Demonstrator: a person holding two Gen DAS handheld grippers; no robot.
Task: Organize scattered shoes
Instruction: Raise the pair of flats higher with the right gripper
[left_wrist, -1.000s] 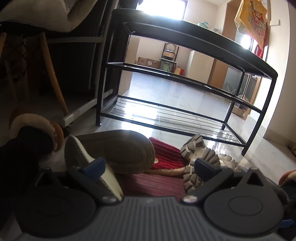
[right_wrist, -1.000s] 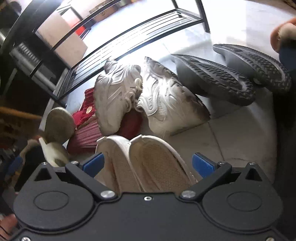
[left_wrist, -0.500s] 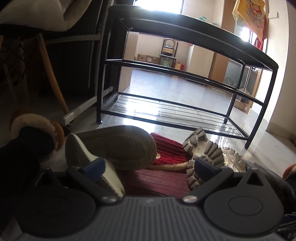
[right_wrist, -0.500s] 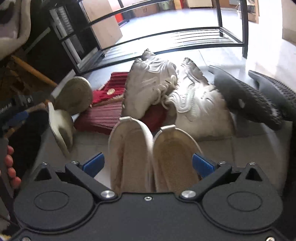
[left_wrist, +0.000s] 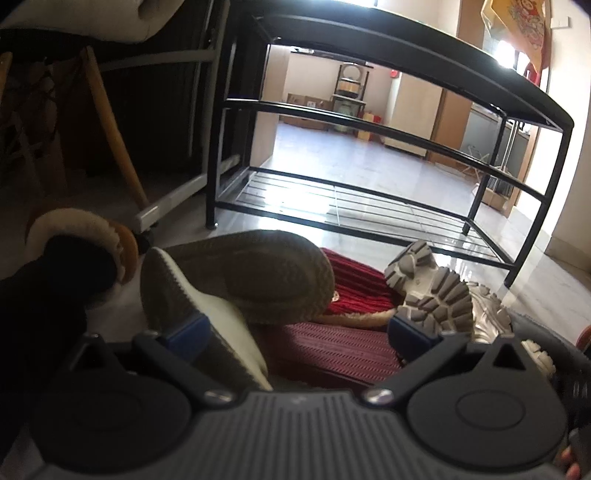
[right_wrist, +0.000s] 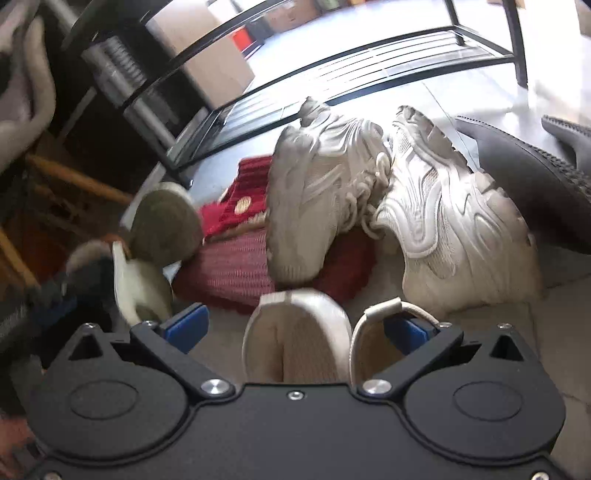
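Shoes lie in a heap on the floor before a black metal shoe rack (left_wrist: 369, 206). My left gripper (left_wrist: 295, 330) is open, low over the pile, with a pair of grey-soled white slip-ons (left_wrist: 258, 280) just ahead, red knitted slippers (left_wrist: 340, 350) under them and a chunky white sneaker (left_wrist: 436, 299) sole-up at right. My right gripper (right_wrist: 295, 326) is open above a pair of beige slip-ons (right_wrist: 299, 332) that lie between its fingers. Two white sneakers (right_wrist: 369, 199) lean together ahead, on the red slippers (right_wrist: 236, 266).
Dark shoes with textured soles (right_wrist: 528, 177) lie at the right. A fur-trimmed dark boot (left_wrist: 74, 251) sits at the left. A wooden chair leg (left_wrist: 114, 136) and a white frame on casters (left_wrist: 173, 195) stand left of the rack (right_wrist: 332, 74).
The right gripper has shifted and tilted over the beige slip-ons, which now sit more to its right side. The left gripper has barely moved.
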